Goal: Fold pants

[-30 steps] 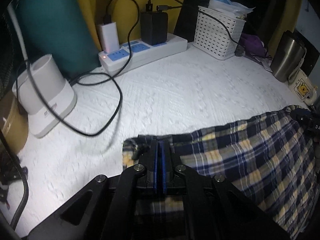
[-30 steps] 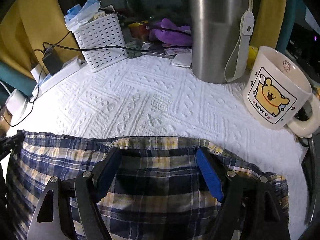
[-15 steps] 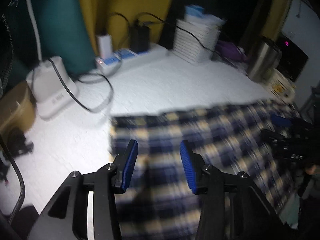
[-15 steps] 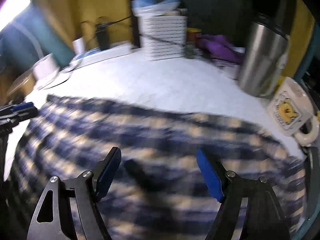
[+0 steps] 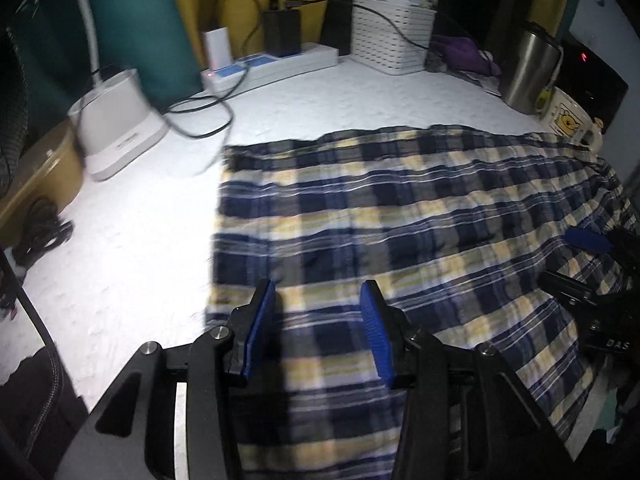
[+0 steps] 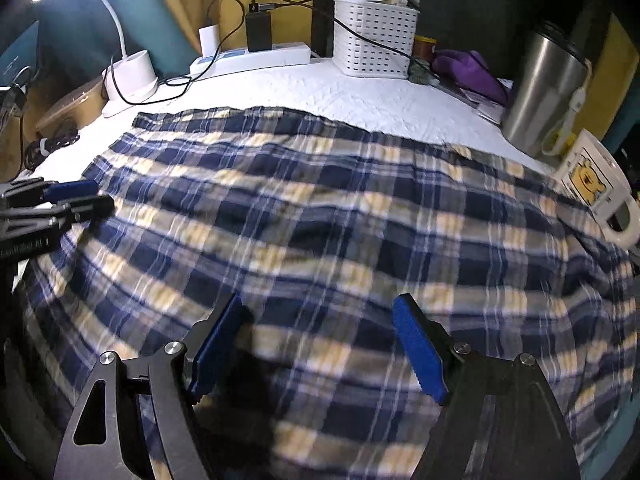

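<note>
Plaid pants spread flat, both claws agape and empty, orange-lidded jar only in right view

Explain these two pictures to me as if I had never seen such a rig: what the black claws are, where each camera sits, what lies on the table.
Each picture comes from a camera on a hand-held gripper, looking along its two blue-padded fingers. One view shows the left gripper, the other the right gripper. Both are open and hold nothing. Below them plaid pants lie spread on a white cloth. Behind stand a power strip, a white basket, a steel tumbler and a bear mug.
</note>
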`<state>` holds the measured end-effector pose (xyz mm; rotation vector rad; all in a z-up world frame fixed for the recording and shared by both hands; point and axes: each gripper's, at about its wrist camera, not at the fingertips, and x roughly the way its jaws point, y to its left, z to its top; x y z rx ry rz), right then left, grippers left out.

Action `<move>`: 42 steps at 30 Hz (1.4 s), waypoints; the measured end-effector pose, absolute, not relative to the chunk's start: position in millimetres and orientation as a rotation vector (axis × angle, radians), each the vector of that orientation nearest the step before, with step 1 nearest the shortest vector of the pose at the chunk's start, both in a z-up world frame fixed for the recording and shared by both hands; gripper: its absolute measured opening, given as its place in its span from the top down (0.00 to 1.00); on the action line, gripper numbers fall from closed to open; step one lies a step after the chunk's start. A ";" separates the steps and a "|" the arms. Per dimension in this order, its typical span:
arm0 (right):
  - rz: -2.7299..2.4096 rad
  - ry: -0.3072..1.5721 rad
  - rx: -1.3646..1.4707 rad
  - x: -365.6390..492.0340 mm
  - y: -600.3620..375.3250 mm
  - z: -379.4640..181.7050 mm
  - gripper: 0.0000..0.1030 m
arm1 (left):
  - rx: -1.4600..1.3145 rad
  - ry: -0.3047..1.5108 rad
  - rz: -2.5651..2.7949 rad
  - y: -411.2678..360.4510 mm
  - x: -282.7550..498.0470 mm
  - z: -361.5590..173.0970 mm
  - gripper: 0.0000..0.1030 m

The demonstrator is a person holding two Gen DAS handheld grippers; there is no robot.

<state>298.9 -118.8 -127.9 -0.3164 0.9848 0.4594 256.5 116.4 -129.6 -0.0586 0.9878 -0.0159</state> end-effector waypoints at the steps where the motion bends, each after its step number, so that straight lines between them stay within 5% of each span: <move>1: 0.457 0.985 -0.316 296.9 -121.8 -127.8 0.24 | -0.061 0.989 -0.009 120.4 253.8 -128.7 0.57; 42: 0.550 0.906 -0.334 175.4 -111.6 -116.4 0.23 | -0.180 0.887 -0.177 55.6 124.8 -115.4 0.57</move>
